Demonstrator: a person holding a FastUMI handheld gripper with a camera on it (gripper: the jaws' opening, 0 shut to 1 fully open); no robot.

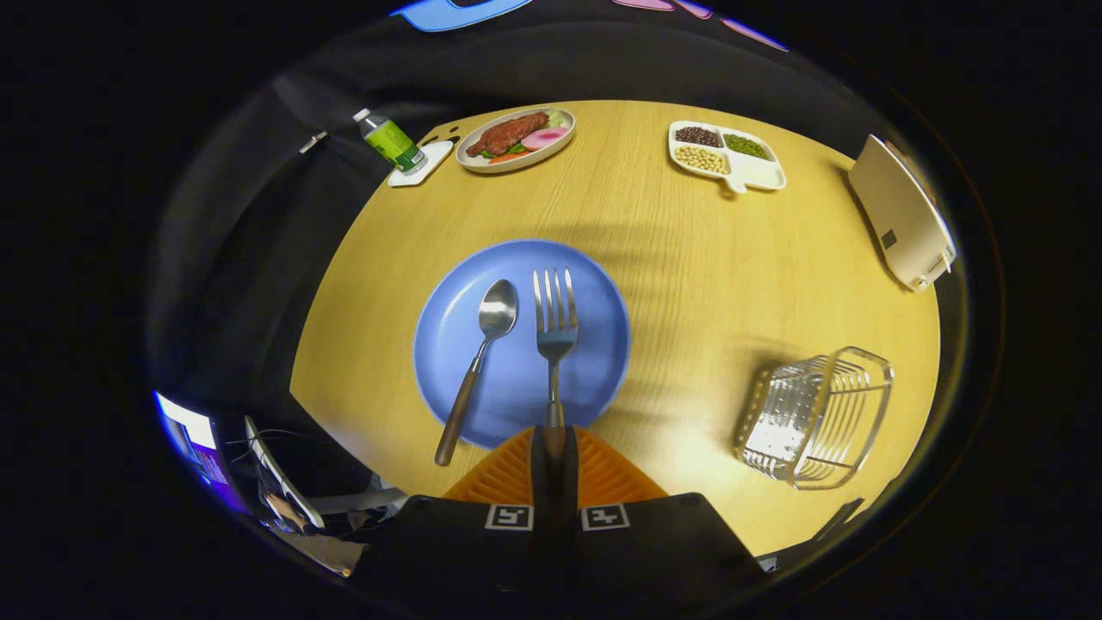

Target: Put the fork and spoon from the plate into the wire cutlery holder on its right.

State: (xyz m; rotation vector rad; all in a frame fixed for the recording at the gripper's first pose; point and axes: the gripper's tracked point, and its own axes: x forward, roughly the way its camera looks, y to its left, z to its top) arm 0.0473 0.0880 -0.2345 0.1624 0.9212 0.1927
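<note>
- Nearest the camera, the tool (554, 448) has its two fingers (508, 474) drawn together on the dark handle end of the metal fork (555, 331), one finger pressing it from each side
- From the fingers the fork runs straight ahead, its steel tines lying on the round blue plate (448, 344) and pointing away from the tool
- Just left of the fork on the same plate lies a metal spoon with a brown wooden handle (482, 362), bowl up and away from the tool, apart from the fork; its handle slants back over the near rim of the plate and ends above the light wooden tabletop (671, 258)
- To the right of the plate, well apart from it, sits the silver wire cutlery holder (814, 418), an open basket of horizontal bars with nothing seen inside
- Beyond the plate, at the far side of the tabletop, stand an oval dish of meat and sliced vegetables (516, 138) and a white divided tray of beans and peas (726, 155)
- Left of the oval dish, a small bottle with a green label (389, 139) rests on a white square coaster (422, 164)
- At the far right edge of the tabletop sits a cream boxy appliance (902, 211)
</note>
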